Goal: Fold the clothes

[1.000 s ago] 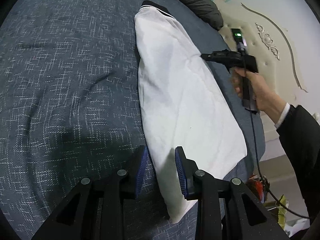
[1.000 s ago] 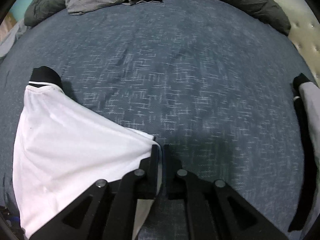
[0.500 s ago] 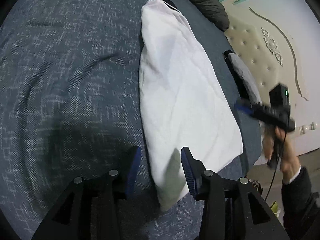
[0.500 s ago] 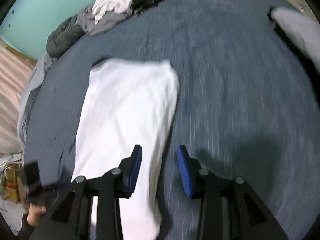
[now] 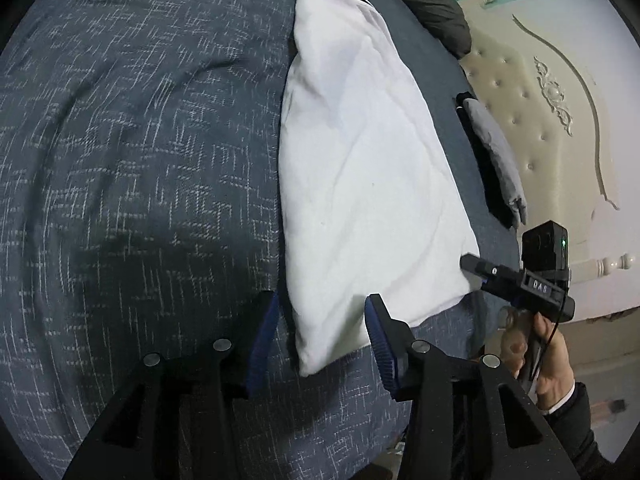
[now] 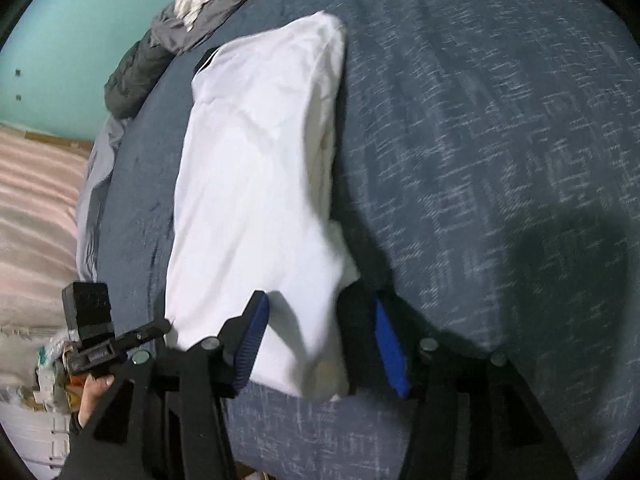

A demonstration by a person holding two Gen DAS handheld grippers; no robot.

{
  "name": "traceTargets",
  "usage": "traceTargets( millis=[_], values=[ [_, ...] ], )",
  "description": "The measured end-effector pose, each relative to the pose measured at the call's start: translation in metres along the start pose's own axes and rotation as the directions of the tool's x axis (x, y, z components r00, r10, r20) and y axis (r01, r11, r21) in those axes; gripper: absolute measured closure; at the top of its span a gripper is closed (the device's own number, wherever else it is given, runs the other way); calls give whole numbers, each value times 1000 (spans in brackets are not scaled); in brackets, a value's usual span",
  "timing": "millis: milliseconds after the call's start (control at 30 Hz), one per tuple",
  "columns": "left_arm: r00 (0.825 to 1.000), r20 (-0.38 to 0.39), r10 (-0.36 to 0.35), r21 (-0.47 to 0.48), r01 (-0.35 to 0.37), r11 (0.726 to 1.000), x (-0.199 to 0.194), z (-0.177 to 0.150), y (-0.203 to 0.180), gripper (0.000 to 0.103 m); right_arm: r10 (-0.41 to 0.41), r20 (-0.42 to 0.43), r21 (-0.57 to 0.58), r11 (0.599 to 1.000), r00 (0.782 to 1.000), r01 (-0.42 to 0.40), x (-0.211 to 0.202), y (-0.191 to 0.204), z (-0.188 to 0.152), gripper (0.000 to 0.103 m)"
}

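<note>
White garment (image 5: 368,168): folded lengthwise into a long strip, lying flat on the bed (image 5: 140,160); dark-trimmed collar at the far end, hem end nearest both tools.

Left tool (image 5: 320,340): jaws spread wide, holding nothing, one finger on either side of the garment's near corner; contact with the cloth cannot be told.

Right tool (image 6: 320,340): jaws spread wide, empty, straddling the opposite hem corner; seen from the left wrist view at the garment's edge (image 5: 516,280).

Bed: blue-grey cover with pale flecks.

Folded grey item (image 5: 496,160): beside the garment, near the cream tufted headboard (image 5: 560,100).

Pile of clothes (image 6: 200,4): at the far bed edge, before a teal wall (image 6: 80,20).
</note>
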State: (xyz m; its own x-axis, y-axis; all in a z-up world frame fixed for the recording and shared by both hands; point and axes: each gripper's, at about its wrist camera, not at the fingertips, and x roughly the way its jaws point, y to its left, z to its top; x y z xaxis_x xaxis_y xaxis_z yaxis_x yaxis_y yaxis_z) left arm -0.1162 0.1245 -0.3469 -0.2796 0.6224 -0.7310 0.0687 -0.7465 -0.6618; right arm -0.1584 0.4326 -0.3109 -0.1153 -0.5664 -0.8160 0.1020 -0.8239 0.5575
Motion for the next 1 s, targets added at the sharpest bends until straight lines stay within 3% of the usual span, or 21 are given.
traceTargets(
  millis=[233,333,433,567,667,733,867,1000],
  values=[
    [1000,4,3,-7,-3,1000,5,2,-4,58,4,-35,-20,1000,999,-5,10,9,-8,50],
    [1000,2,11,2,-11,1000,7,3,-5,67,19,-31,-2,1000,999,-19,18,10,1,50],
    [1000,0,5,-9,-5,1000,7,1,-2,71,10,-35,-11,1000,999,-11,27,17,10,50],
    [1000,-4,5,-10,-5,1000,9,0,-2,87,-22,-37,-30,999,999,21,32,25,11,52],
    [1000,-1,17,3,-17,1000,11,-1,-7,91,-53,-29,-41,998,998,52,34,30,11,61],
    [1000,-2,17,15,-17,1000,11,-1,-12,93,-61,-24,-43,997,998,60,36,34,9,79],
    [1000,1,8,39,-8,999,6,2,-22,94,-91,-22,-74,993,996,89,51,47,7,86],
    [999,31,-21,44,20,999,-10,10,-30,95,-41,-19,-54,998,999,39,48,49,11,92]
  ],
)
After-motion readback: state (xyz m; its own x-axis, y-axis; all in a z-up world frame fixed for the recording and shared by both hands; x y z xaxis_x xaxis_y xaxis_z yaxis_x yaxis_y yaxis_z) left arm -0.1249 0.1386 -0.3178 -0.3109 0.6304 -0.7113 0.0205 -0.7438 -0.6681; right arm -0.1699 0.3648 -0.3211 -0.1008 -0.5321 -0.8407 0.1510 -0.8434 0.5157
